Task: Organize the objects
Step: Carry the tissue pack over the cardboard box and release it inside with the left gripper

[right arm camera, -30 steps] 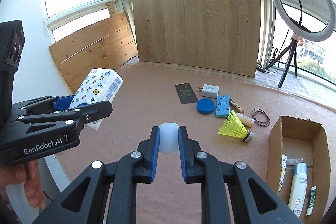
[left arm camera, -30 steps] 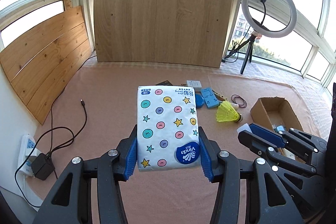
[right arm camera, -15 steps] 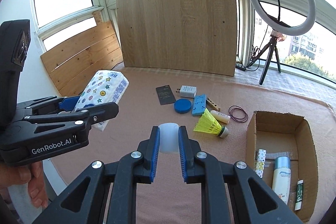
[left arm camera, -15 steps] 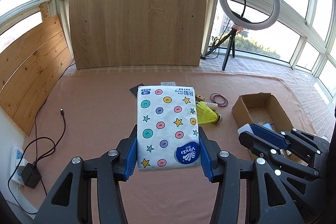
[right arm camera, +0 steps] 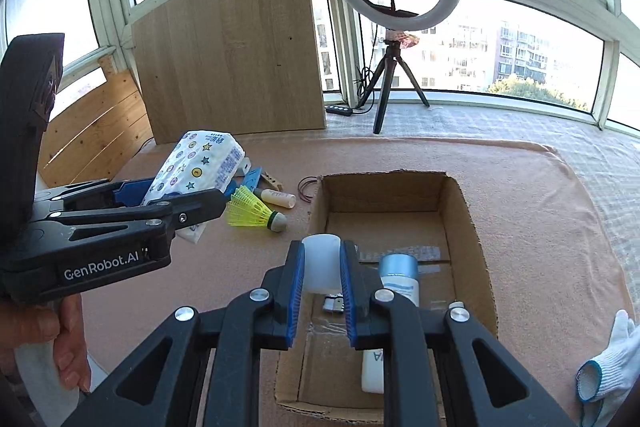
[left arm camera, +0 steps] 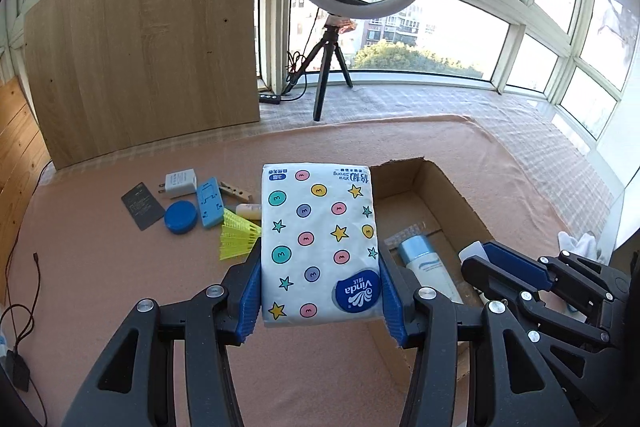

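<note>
Pink cloth-covered table [left arm camera: 120,287] with an open cardboard box [right arm camera: 472,227] on it, a white bottle with a blue cap [right arm camera: 398,277] lying inside. Over the box's left edge, a tissue pack [left arm camera: 320,247] with coloured dots and stars, clamped between the left gripper's [left arm camera: 320,291] blue pads. Above the box interior, a small white cap-like cylinder [right arm camera: 322,263], pinched by the right gripper [right arm camera: 322,291]. Left of the box, on the cloth: yellow shuttlecock [right arm camera: 252,213], blue round lid [left arm camera: 181,217], white charger [left arm camera: 180,183].

Dotted white tissue pack [left arm camera: 318,243]; yellow shuttlecock [right arm camera: 250,213]
</note>
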`<state>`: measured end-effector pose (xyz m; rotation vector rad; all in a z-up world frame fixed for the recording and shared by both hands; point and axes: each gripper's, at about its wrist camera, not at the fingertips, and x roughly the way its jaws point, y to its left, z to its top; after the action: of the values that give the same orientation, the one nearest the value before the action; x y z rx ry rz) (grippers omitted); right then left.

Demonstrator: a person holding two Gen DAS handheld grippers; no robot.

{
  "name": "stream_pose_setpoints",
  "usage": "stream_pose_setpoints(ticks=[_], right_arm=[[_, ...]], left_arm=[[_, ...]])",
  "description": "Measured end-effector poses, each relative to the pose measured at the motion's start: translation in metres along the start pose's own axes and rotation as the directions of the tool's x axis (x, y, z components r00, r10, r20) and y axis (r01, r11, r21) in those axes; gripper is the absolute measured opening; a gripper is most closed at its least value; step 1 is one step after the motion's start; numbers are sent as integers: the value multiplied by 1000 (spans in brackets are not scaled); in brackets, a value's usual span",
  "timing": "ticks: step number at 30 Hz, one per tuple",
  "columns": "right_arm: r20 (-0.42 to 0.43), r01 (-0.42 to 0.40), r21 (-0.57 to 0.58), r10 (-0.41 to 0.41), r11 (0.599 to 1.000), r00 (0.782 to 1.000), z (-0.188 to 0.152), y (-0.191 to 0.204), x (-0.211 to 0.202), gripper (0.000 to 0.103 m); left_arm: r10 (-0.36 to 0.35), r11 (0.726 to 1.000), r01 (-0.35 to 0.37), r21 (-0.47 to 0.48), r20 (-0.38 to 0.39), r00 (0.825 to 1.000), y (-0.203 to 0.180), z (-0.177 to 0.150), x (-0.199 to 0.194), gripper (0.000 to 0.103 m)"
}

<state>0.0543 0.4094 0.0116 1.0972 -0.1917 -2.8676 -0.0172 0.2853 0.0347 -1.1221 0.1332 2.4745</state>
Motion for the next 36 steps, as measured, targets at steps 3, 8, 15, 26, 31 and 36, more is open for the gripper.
stream_pose_setpoints(ticks=[3,8,15,26,31,36], right_arm=[[-6,29,32,-29,999,1000,-6,-30,-5,16],[-4,44,68,-44,997,999,-10,-60,-11,16],[-13,45,80,-44,996,999,-12,-77,-6,27],[8,31,62,-32,998,999,0,-71,0,41],[23,27,29,-28,999,999,8,-52,2,43],[28,24,6,-25,1000,999,11,-35,3,47]], left_arm=[[-29,999,30,33,-18,999,-33,3,16,54],[-47,996,50,70,-43,998,-71,5,35,54],[-10,997,16,79,-69,998,-88,8,52,70],[74,997,-73,32,-35,997,-52,9,37,84],[97,995,-97,-4,-18,995,-26,9,26,84],[105,994,-105,-26,-6,994,-8,5,15,84]])
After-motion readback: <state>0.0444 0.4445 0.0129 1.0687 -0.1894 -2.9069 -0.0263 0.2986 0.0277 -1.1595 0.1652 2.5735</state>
